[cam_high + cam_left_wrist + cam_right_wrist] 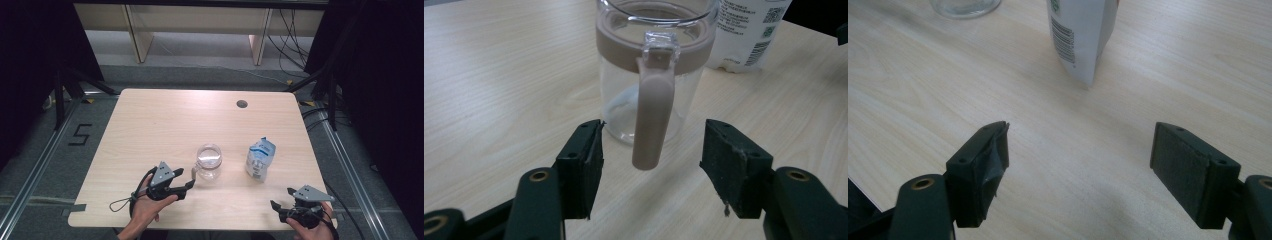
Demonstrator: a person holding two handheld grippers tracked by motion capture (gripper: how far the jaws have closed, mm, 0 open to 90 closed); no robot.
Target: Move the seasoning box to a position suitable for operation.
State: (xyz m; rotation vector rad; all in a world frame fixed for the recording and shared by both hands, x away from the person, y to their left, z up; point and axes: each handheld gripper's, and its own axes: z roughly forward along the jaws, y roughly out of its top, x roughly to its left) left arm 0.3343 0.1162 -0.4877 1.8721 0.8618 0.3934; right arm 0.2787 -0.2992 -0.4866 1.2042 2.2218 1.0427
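1. The left gripper (651, 165) is spread wide, and the jug (654, 75) stands just ahead, its handle (651, 120) between the jaws, not touched.
2. The right gripper (1080, 167) is spread wide too, with the bag (1083, 35) standing ahead.
3. Nothing is grabbed yet.

Glass jug (209, 161) near table (150, 125) centre, handle (652, 115) toward the near edge. Pouch (260, 158) upright, just right of jug, apart from it. Left gripper (186, 178) at jug's near left, jaws spread either side of handle. Right gripper (281, 199) at near right corner, before pouch, well apart. Cable hole (242, 104) behind, toward far edge.
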